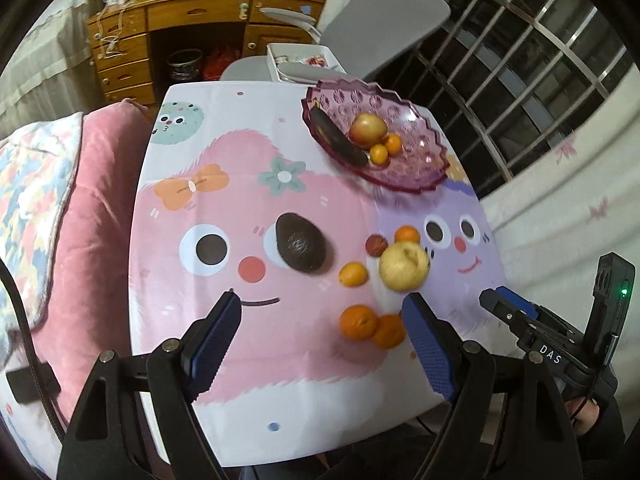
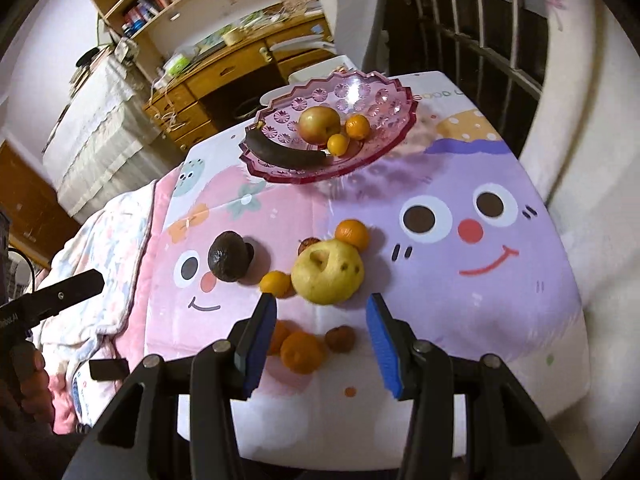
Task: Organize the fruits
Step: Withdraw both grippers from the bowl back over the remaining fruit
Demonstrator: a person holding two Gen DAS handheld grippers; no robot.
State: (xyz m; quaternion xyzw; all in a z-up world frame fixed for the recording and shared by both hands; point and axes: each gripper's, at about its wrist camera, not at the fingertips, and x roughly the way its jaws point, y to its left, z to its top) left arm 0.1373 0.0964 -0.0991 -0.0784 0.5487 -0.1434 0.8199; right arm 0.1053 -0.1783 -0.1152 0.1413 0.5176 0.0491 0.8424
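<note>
A pink glass plate (image 1: 420, 172) (image 2: 276, 176) at the table's far side holds an apple (image 1: 368, 130), two small oranges and a dark banana (image 1: 340, 144). Loose on the cartoon tablecloth lie a dark avocado (image 1: 300, 248) (image 2: 228, 256), a yellow pear-like fruit (image 1: 404, 266) (image 2: 328, 274), several oranges (image 1: 358, 322) (image 2: 302, 352) and small brown fruits (image 2: 340, 338). My left gripper (image 1: 322, 310) hangs open above the cloth near the avocado, with nothing held. My right gripper (image 2: 322, 304) is open just short of the yellow fruit, above the oranges, its jaws narrower than the left's.
A pink cushion and quilt (image 1: 80, 220) lie along the table's left edge. Behind the table stand a grey chair (image 1: 392, 20), a white tray (image 1: 280, 54) and a wooden desk (image 1: 192, 16). Window bars (image 1: 528, 64) and a white curtain lie to the right.
</note>
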